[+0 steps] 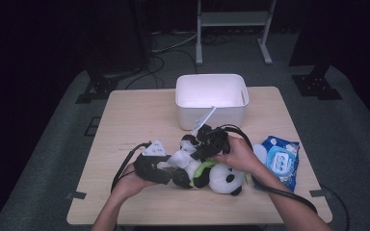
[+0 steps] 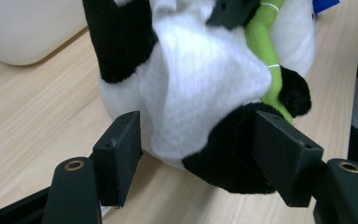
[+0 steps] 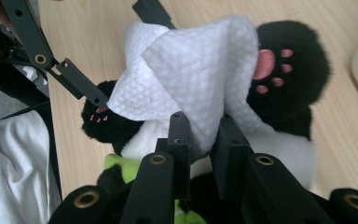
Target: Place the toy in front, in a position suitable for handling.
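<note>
Here's the plush panda (image 1: 212, 175) lying on its side on the pale wood-grain table (image 1: 125, 125), near the front edge, fluffy white body, black limbs, a lime-green fabric band around it. The right gripper (image 3: 200, 135) has its two black blocky jaws pinched tight on a fold of white wet wipe (image 3: 191, 74), an embossed, quilted sheet that drapes over the toy's belly, beside a black paw with pink pads. The left gripper (image 2: 196, 149) comes in from the other side, matte jaws set apart around the toy's lower body; one pad is against the black fur of a leg, the other beside the white fur. Behind sits a white rounded plastic bin (image 1: 212, 98), and a glossy blue wipes pack (image 1: 282, 161) lies to the right
</note>
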Demonstrator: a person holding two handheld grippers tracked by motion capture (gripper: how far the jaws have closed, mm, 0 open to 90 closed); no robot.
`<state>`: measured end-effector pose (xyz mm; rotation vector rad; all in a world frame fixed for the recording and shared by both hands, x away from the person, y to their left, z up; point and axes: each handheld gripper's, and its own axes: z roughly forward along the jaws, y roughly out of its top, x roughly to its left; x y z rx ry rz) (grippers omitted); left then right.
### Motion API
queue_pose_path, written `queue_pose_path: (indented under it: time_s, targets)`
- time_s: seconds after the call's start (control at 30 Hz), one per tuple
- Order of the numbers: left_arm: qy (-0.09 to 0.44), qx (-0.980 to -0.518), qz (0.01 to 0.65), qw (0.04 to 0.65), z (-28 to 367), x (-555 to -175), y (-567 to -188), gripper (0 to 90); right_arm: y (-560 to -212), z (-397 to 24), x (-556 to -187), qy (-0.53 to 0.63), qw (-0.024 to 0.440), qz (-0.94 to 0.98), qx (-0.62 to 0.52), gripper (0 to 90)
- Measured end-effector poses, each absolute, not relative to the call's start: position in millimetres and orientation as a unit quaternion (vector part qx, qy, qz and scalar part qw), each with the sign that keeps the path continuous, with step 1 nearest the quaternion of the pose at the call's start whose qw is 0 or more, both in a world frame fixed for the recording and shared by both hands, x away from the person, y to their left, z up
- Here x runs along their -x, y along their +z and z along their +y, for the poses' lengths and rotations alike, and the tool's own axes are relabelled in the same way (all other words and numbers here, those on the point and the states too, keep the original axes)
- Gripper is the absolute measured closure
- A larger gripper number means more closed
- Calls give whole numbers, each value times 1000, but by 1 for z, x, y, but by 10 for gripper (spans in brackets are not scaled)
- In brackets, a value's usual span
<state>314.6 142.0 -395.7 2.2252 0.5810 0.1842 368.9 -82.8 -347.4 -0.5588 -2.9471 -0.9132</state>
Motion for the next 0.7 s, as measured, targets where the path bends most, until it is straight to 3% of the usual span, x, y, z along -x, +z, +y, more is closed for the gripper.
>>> queue_pose_path:
  time_s: [0.3, 0.7]
  targets:
    - [64, -887, 226, 398, 142, -314, -396, 328, -340, -112, -380, -298, -21, -929, 217, 778]
    - [63, -893, 216, 389, 142, -314, -397, 324, -345, -142, -380, -286, -18, -928, 240, 777]
